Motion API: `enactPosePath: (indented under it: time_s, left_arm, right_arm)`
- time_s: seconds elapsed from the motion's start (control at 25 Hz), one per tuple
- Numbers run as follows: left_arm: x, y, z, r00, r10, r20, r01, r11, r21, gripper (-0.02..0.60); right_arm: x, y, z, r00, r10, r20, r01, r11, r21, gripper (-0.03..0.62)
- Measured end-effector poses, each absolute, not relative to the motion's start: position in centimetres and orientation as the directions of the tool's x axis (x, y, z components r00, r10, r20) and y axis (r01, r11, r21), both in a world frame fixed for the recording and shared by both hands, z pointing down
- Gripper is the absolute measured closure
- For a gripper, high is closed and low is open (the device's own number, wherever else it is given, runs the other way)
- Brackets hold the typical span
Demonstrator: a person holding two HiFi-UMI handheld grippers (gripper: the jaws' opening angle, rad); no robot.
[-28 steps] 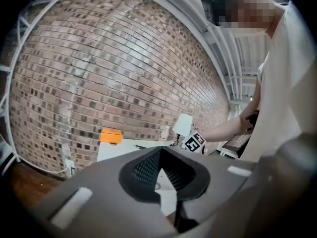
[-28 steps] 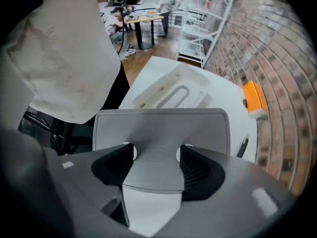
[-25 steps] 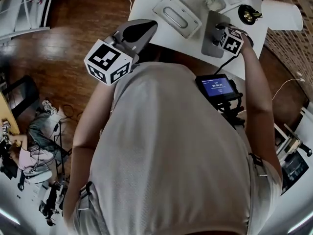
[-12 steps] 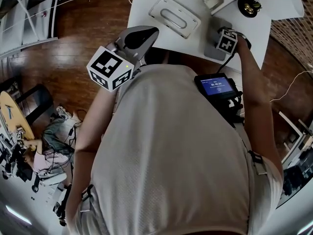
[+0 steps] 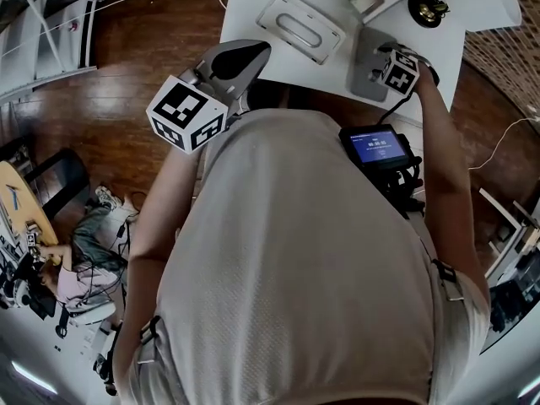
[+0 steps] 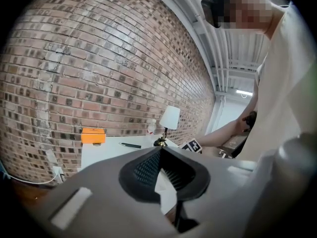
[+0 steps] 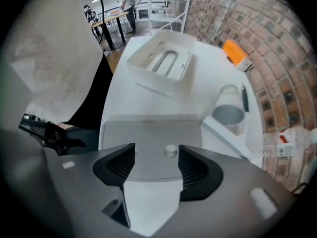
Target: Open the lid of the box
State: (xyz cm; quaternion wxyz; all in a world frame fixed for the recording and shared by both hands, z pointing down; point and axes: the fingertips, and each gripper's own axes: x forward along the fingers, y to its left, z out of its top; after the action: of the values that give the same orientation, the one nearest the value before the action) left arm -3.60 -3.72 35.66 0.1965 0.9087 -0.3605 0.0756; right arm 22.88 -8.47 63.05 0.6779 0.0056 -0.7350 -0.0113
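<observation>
Lid (image 7: 148,130) was still down on the box (image 5: 368,62): right gripper (image 7: 156,148) hung over its knob (image 7: 170,151), jaws apart; left gripper (image 6: 161,151) idled, jaws together.

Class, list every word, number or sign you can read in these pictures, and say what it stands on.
Nothing reads clearly.
Small screen: white characters on blue, too small to read.
Bottle label: red patch, blurred.
Marker cubes: black-and-white square patterns, no words.

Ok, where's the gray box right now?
Right gripper view: the gray box sits at the table's near edge, ahead of the open right gripper, with the white tray beyond it.
</observation>
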Motion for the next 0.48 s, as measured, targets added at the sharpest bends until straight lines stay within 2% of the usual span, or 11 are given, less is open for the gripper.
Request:
enactPosePath:
  time_s: [0.04, 0.08, 0.12, 0.16, 0.28, 0.36, 0.48]
  left_arm:
    - [-3.8, -3.9, 35.9, 0.728, -0.627, 0.276, -0.685, -0.662, 0.303, 0.581]
    - [-3.9, -4.1, 36.1, 0.728, -0.629, 0.271, -0.685, -0.663, 0.302, 0.581]
    - [-4.1, -4.4, 36.2, 0.728, -0.632, 0.265, -0.685, -0.664, 0.301, 0.581]
    - [-4.3, -4.8, 36.2, 0.729, -0.635, 0.257, -0.684, -0.665, 0.299, 0.581]
    - [-4.6, -6.0, 36.0, 0.732, -0.64, 0.232, -0.68, -0.673, 0.29, 0.581]
    - [-4.6, -6.8, 35.5, 0.737, -0.641, 0.215, -0.675, -0.681, 0.283, 0.581]
    - [-5.0, -7.7, 34.8, 0.736, -0.649, 0.193, -0.676, -0.684, 0.275, 0.581]
  right_arm:
    - [21.7, -9.0, 61.5, -0.153, -0.056, 0.987, -0.028, 0.998, 0.052, 0.34]
    - [20.1, -9.7, 59.3, -0.257, -0.091, 0.962, -0.084, 0.994, 0.071, 0.408]
    - [18.0, -10.3, 56.7, -0.384, -0.124, 0.915, -0.153, 0.986, 0.069, 0.522]
    - [15.8, -10.8, 53.7, -0.514, -0.15, 0.845, -0.218, 0.975, 0.041, 0.593]
    - [10.3, -11.3, 44.5, -0.795, -0.19, 0.577, -0.282, 0.956, -0.074, 0.592]
    - [7.9, -11.0, 39.7, -0.878, -0.193, 0.439, -0.26, 0.961, -0.098, 0.592]
    - [5.2, -9.9, 35.2, -0.933, -0.164, 0.321, -0.204, 0.975, -0.093, 0.592]
